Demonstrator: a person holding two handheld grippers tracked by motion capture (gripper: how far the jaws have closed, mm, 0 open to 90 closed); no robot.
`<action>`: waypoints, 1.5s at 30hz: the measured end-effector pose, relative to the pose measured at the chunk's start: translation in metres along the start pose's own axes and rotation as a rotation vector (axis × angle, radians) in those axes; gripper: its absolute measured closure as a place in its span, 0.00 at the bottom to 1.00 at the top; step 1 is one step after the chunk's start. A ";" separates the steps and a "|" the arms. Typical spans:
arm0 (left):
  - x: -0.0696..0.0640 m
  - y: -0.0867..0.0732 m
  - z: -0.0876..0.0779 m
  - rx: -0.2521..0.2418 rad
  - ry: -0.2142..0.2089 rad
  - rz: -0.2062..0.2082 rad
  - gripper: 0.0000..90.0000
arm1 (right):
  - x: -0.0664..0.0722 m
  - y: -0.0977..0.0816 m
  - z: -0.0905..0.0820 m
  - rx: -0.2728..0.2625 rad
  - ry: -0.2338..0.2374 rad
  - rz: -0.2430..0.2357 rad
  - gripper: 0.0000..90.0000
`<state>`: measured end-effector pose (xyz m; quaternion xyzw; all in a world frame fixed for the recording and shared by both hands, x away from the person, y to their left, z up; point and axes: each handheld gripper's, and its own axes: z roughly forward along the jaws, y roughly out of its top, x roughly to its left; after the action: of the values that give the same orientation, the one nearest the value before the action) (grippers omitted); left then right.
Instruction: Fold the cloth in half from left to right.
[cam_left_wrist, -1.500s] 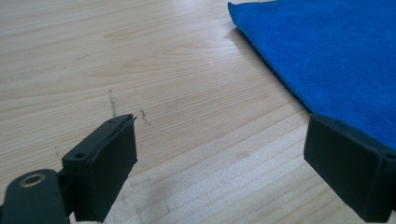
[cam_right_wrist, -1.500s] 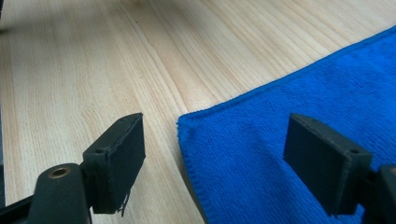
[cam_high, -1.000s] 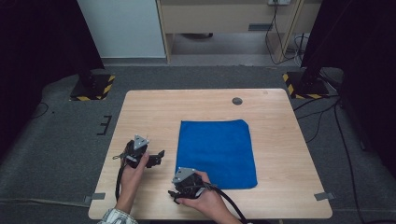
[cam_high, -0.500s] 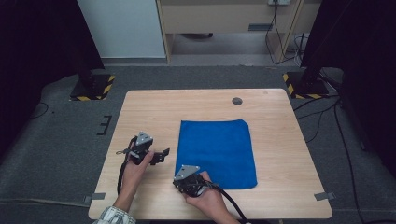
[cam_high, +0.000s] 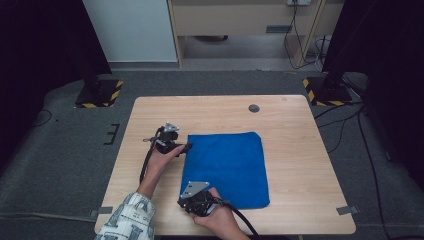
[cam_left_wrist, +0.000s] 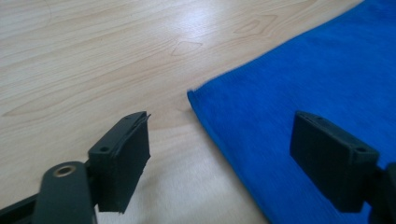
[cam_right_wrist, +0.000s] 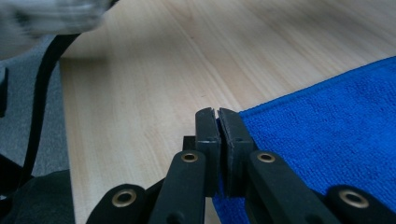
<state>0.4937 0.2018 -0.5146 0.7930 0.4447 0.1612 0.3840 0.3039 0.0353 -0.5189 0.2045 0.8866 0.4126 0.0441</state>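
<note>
High view, read from nine o'clock across to three: the wooden table (cam_high: 300, 150) carries a blue cloth (cam_high: 227, 167) spread flat just right of its middle. At the cloth's ten o'clock corner sits the left gripper (cam_high: 186, 147), held in the person's left hand (cam_high: 159, 161), whose patterned sleeve (cam_high: 125, 220) enters from seven o'clock. In the left gripper view its jaws stand well apart and have just been closing a little; the cloth's corner (cam_left_wrist: 191, 93) lies on the wood between them, at twelve o'clock from the gap, and neither pad touches it. The left pad hangs over bare table, the right pad over blue fabric.

At the cloth's seven o'clock corner is the right gripper (cam_high: 189, 201), grey plate on top, in the right hand (cam_high: 220, 220) at six o'clock. In the right gripper view its jaws (cam_right_wrist: 218, 128) are pressed together, having just closed, with the cloth's hemmed edge (cam_right_wrist: 299, 93) running off toward two o'clock from the tips and blue fabric pinched at their base.

Toward one o'clock on the table, well apart from the cloth, lies a small dark round disc (cam_high: 254, 108).
</note>
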 end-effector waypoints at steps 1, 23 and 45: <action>0.001 0.003 0.007 0.017 0.015 0.015 0.24 | 0.001 0.000 0.000 0.004 0.002 -0.005 0.97; -0.005 0.015 0.035 0.090 0.002 0.049 0.85 | -0.001 -0.004 -0.007 -0.011 0.009 0.028 0.97; 0.004 0.042 -0.002 0.009 0.004 0.015 0.96 | 0.012 0.019 -0.018 -0.056 -0.058 0.025 0.98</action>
<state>0.5197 0.1928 -0.4822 0.7976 0.4403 0.1636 0.3785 0.2950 0.0380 -0.4914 0.2261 0.8705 0.4316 0.0701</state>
